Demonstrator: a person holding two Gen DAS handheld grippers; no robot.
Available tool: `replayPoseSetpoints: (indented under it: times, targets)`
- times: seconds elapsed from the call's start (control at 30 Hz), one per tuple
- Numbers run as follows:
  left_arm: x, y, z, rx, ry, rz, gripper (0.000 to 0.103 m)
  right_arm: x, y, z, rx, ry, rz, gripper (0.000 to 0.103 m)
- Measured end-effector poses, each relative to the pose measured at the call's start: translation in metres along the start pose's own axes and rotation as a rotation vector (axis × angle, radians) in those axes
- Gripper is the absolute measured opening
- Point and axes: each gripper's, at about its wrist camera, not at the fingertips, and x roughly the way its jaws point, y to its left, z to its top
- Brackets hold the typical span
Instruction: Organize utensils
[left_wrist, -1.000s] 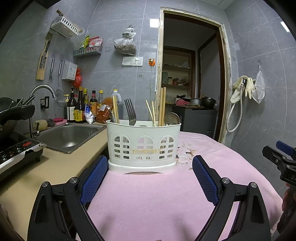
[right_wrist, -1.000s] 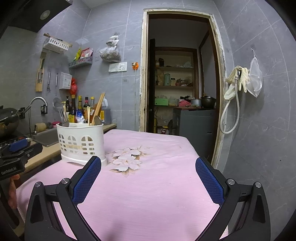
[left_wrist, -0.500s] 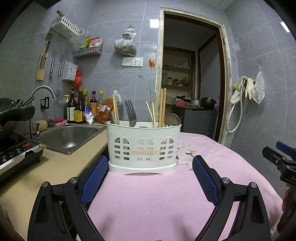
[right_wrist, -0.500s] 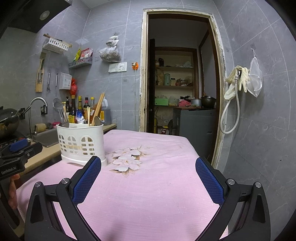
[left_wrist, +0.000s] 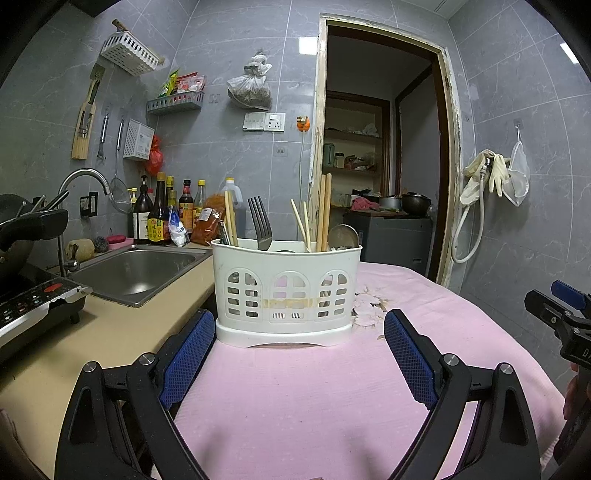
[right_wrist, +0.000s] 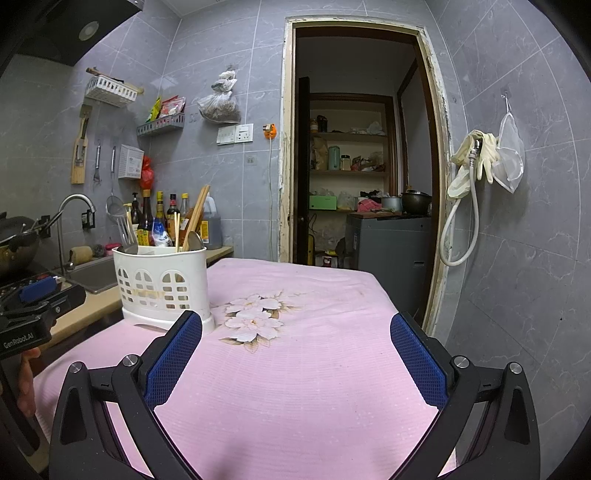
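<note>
Left hand-held gripper (left_wrist: 299, 347) gapes wide, empty, facing the caddy (left_wrist: 286, 291) whose fork (left_wrist: 259, 221) stands tines-up.

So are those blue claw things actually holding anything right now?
No. The left gripper and the right gripper are both open and empty. The utensils all stand in the white caddy, untouched.

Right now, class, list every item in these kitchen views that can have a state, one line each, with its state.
Left tool: open, empty.
Right tool: open, empty.
White utensil caddy: upright on the pink cloth, holding utensils.
Fork: standing in the caddy, tines up.
Chopsticks: standing in the caddy.
Faucet: no water visible.
Door: open.
</note>
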Motion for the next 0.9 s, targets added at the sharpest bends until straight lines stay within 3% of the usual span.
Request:
replayPoseSetpoints:
  times: [0.9]
  targets:
    - [0.0057, 0.0024, -0.004, -0.01, 0.011, -0.006, 0.09, 0.0028, 0.0, 0.0, 0.005, 0.012, 0.007, 0.103]
